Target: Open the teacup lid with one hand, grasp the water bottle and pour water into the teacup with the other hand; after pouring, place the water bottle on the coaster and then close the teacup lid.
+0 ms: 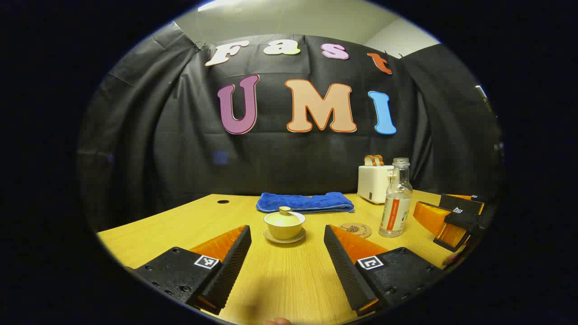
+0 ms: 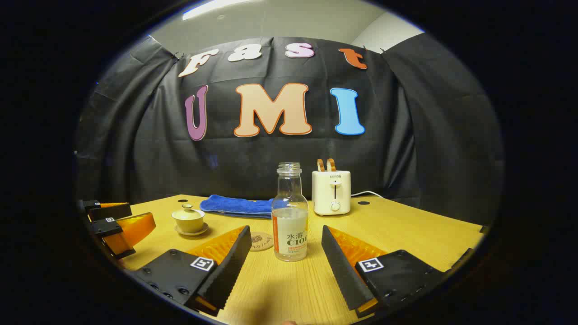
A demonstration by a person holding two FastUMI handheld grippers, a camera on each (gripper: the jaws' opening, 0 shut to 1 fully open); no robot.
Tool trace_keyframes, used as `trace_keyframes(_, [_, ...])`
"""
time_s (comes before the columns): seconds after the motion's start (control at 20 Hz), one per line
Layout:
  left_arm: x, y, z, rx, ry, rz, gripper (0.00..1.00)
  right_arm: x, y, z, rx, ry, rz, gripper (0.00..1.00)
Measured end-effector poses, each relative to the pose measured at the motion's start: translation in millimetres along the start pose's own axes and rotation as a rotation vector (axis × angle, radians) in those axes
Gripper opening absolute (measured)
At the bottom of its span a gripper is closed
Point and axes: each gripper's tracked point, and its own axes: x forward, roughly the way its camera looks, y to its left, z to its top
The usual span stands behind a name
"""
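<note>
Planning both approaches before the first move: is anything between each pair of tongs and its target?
Nothing visible. Left tongs face the lidded teacup across bare table; right tongs face the water bottle likewise.

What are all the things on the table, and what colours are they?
teacup: one, pale yellow, lid on, on a saucer mid-table.
water bottle: one, clear with white and orange label, no cap, standing beside the coaster.
coaster: one, brown, round, flat between teacup and bottle.
towel: one, blue, folded, behind the teacup.
toaster: one, cream-white with two brown slices, at the back.
table: one, light wood.
left hand-held gripper: one, black and orange, open, facing the teacup.
right hand-held gripper: one, black and orange, open, facing the bottle.
</note>
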Motion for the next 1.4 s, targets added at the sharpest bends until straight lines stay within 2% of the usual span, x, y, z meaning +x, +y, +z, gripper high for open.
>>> trace_keyframes(0.3, [0.3,0.2,-0.3,0.001,0.0,-0.001,0.95,0.7,0.5,0.0,0.0,0.0,0.0,0.99])
trace_keyframes(0.35, [0.3,0.4,0.0,0.001,-0.001,-0.001,0.95,0.4,0.6,0.2,0.0,0.0,0.0,0.95])
trace_keyframes(0.4, [0.5,0.1,-0.1,0.001,0.0,-0.001,0.95,0.5,0.2,-0.2,0.0,0.0,0.0,0.99])
trace_keyframes(0.5, [-0.4,0.2,0.1,0.0,0.0,-0.001,0.95,0.4,0.4,-0.4,-0.001,0.0,0.0,0.99])
trace_keyframes(0.55, [-0.2,0.5,0.4,0.0,0.0,-0.001,0.95,0.6,0.1,0.0,0.0,0.0,0.0,0.95])
trace_keyframes(0.6, [-0.3,0.6,-0.3,0.0,0.0,-0.001,0.95,0.7,0.6,-0.1,-0.001,0.0,0.0,1.0])
trace_keyframes(0.75, [-0.5,0.6,0.5,0.0,-0.001,-0.001,0.95,0.5,0.7,0.1,-0.001,0.0,0.0,0.95])
trace_keyframes(0.8, [0.3,0.5,0.1,0.0,0.0,-0.001,0.95,0.3,0.2,0.0,-0.001,-0.001,0.0,0.99])
trace_keyframes(0.95, [1.0,0.3,0.7,0.001,-0.001,-0.001,0.95,0.3,0.2,0.2,-0.001,-0.001,-0.001,0.99])
trace_keyframes(1.0, [0.5,0.4,-0.1,0.0,-0.001,-0.001,0.95,0.3,0.7,-0.2,-0.001,0.0,-0.001,0.95])
trace_keyframes(1.1, [-0.2,0.8,-0.6,0.0,-0.001,-0.001,0.95,0.7,0.6,-0.2,-0.001,0.0,-0.001,0.99])
trace_keyframes(1.15, [0.0,1.7,0.0,0.001,0.0,-0.001,0.95,0.9,0.6,0.1,-0.001,0.0,-0.001,0.95])
trace_keyframes(1.2, [0.5,1.0,0.0,0.0,-0.001,-0.002,0.95,0.2,0.6,0.1,-0.001,0.0,-0.001,0.99])
trace_keyframes(1.3, [0.7,0.8,0.0,0.0,-0.001,-0.002,0.95,0.3,0.8,-0.2,-0.001,0.0,-0.001,0.99])
trace_keyframes(1.35, [1.3,1.2,0.5,0.0,-0.001,-0.002,0.95,0.4,0.8,0.0,-0.001,0.0,-0.001,0.95])
trace_keyframes(1.4, [0.9,0.8,0.1,0.0,-0.001,-0.002,0.95,0.8,0.7,-0.3,-0.001,0.0,-0.001,0.99])
